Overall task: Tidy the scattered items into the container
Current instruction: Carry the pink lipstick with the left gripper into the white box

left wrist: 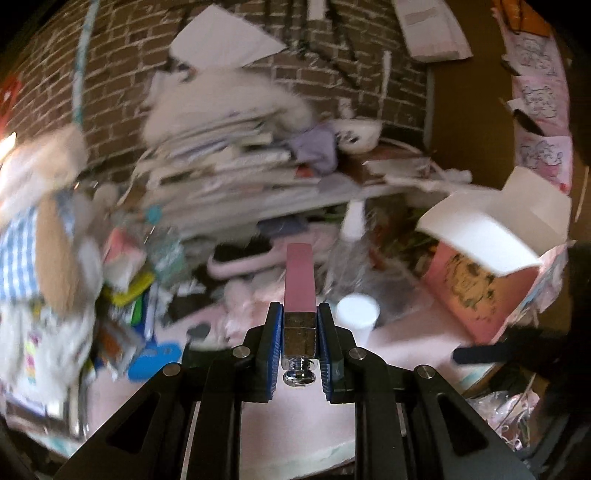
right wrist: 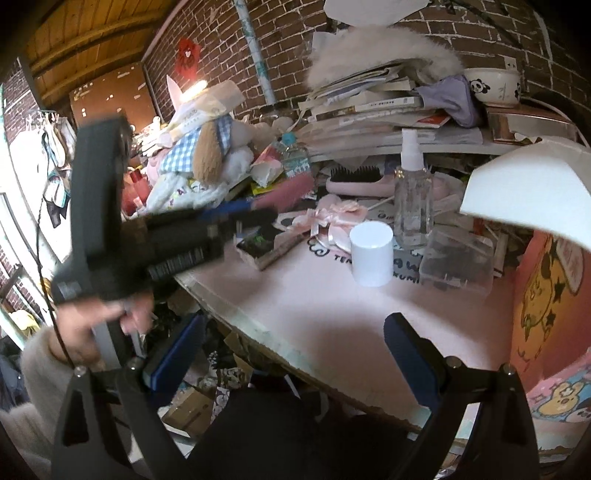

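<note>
Ahead of right claw (right wrist: pixel 291 354): bare pink worktop (right wrist: pixel 295 314).
Beyond: white cap (right wrist: pixel 370 254), spray bottle (right wrist: pixel 413 206).
Right: pink box (right wrist: pixel 546 295).

pink bar (left wrist: pixel 299 275) with chrome end, white cap (right wrist: pixel 370 258), pink box (left wrist: pixel 480 291) with cartoon print, pink bench (right wrist: pixel 332 314), blue gingham plush (right wrist: pixel 199 147), red-brown brick wall (right wrist: pixel 369 48).

A dark brick wall (right wrist: pixel 388 33) with pale mortar runs behind the counter (right wrist: pixel 295 295), which wears a pink cover; a wooden plank ceiling (right wrist: pixel 85 29) slopes at upper left; a brown board (right wrist: pixel 110 96) hangs there; daylight glares along the left edge
</note>
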Demonstrator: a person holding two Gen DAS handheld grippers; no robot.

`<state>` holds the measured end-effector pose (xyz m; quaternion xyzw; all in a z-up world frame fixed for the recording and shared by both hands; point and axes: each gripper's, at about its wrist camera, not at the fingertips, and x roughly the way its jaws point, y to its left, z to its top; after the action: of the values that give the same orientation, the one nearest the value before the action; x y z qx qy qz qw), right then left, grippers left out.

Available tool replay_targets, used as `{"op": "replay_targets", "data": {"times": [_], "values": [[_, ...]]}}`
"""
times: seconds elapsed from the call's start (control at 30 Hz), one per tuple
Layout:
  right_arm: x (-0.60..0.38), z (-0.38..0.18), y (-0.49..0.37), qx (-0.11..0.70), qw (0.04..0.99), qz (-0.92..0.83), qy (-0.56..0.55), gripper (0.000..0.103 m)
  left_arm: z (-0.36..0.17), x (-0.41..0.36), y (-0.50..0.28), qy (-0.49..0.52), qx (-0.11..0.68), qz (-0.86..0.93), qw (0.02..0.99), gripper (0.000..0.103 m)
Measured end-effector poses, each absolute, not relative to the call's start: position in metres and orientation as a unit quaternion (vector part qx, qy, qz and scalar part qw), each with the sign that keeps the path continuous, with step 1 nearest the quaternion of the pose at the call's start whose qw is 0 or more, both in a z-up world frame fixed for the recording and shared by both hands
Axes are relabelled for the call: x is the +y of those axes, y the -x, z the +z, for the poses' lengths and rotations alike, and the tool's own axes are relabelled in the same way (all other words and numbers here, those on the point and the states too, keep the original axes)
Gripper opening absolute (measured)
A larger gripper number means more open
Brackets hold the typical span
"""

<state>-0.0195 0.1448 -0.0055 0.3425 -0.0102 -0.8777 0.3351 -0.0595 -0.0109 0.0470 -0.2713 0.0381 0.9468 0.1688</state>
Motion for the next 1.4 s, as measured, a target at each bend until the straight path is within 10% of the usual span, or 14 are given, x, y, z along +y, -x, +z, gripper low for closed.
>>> {"op": "replay_targets", "data": {"times": [0.7, 1.4], "values": [[0.169, -0.026, 0.017, -0.03, 0.313, -0.887, -0.339, 0.097, 0.115, 0.148, 0.097, 0.295, 0.13, 0.866, 0.381, 0.013], [0.177, -0.028, 0.018, -0.04, 0.316, -0.885, -0.339, 0.097, 0.083, 0.249, 0.116, 0.356, 0.239, 0.811, 0.397, 0.013]]}}
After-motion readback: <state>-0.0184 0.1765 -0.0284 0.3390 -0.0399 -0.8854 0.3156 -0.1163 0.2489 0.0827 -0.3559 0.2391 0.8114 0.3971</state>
